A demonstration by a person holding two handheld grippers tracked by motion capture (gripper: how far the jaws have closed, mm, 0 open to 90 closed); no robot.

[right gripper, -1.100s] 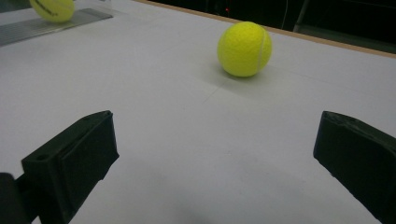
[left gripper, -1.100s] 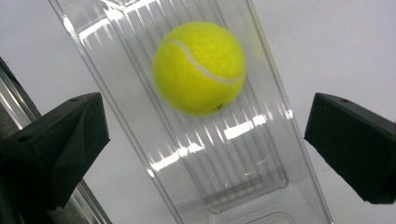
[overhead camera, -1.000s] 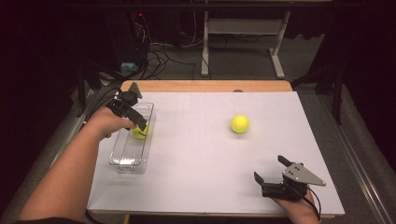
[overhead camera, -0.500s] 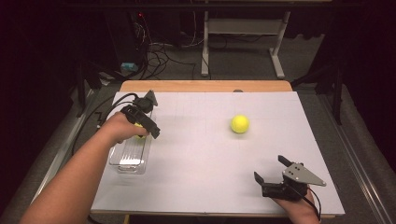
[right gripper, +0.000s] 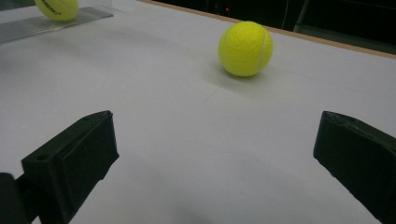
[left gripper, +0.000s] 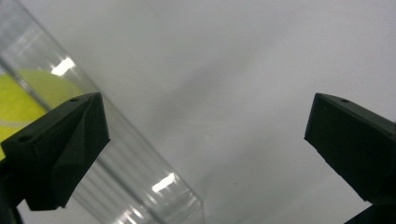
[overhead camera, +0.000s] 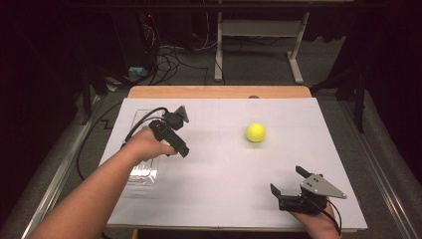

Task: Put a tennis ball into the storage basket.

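Tennis ball point(overhead camera: 255, 132) is seen in the high view lying free on the white table cover point(overhead camera: 219, 174), right of centre and well apart from both tools. The left gripper point(overhead camera: 180, 144) is held above the cover just beside the clear plastic tray point(overhead camera: 142, 174), which is partly hidden by the hand; the right gripper point(overhead camera: 286, 186) is parked near the front edge with its jaws spread. The ball is judged light, springy and felt-covered, so a good hold is expected, though it may roll if nudged off-centre; it is best taken across its widest part with the jaws well apart before closing.

In the left gripper view the jaws are spread wide with nothing between them. The tray's ribbed transparent wall point(left gripper: 140, 182) is crossed diagonally beneath the left jaw, and a second yellow ball point(left gripper: 21, 100) is glimpsed through it, lying inside the tray. The tray is judged thin, stiff and slippery, easily pushed.

In the right gripper view the jaws are likewise wide apart and empty. The loose ball point(right gripper: 245, 48) is shown ahead, resting on the cover, its curved white seam clear. The ball in the tray point(right gripper: 57, 8) is caught at the top left; dark print is marked on it, too small to be read.
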